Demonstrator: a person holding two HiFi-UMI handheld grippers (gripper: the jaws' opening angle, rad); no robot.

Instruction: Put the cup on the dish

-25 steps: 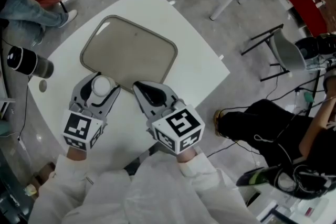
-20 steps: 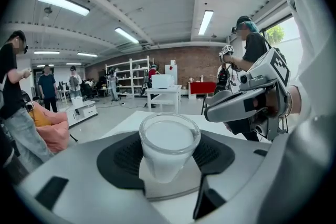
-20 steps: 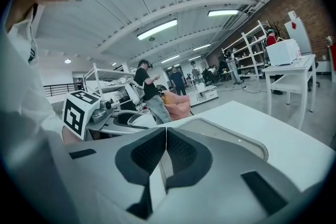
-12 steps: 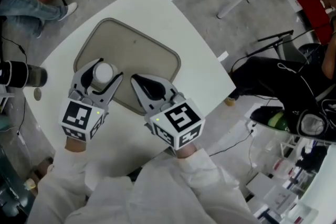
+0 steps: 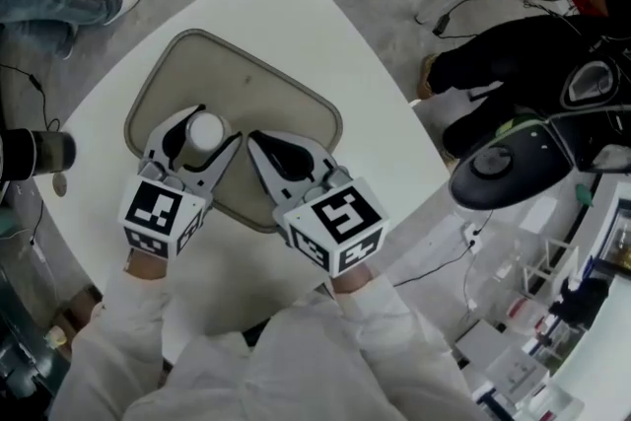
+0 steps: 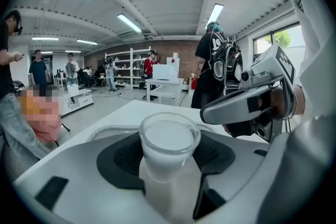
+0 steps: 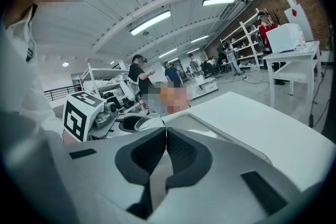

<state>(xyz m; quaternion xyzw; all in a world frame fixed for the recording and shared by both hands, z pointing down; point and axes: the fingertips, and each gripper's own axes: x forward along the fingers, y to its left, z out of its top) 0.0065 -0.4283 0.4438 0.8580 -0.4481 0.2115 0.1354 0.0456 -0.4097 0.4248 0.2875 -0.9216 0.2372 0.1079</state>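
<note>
A small clear cup [image 5: 205,131] [image 6: 168,150] with a milky white inside sits upright between the jaws of my left gripper [image 5: 202,129] [image 6: 169,157], which is shut on it. In the head view the cup hangs over the near left part of the beige tray-like dish [image 5: 246,89] on the white table [image 5: 325,44]. My right gripper [image 5: 268,151] [image 7: 164,136] is shut with nothing between its pads, over the dish's near edge, just right of the left gripper. In the right gripper view the cup's rim [image 7: 140,122] shows to the left.
A black cylinder [image 5: 35,153] stands at the table's left edge with a small round disc [image 5: 59,183] beside it. A person in black crouches past the table's right side [image 5: 513,54], among cables and equipment. White tables stand further off.
Both grippers have moved forward over the table, from its near bare part to above the dish's near edge. The cup has travelled with the left gripper. Neither gripper's jaws have changed.
</note>
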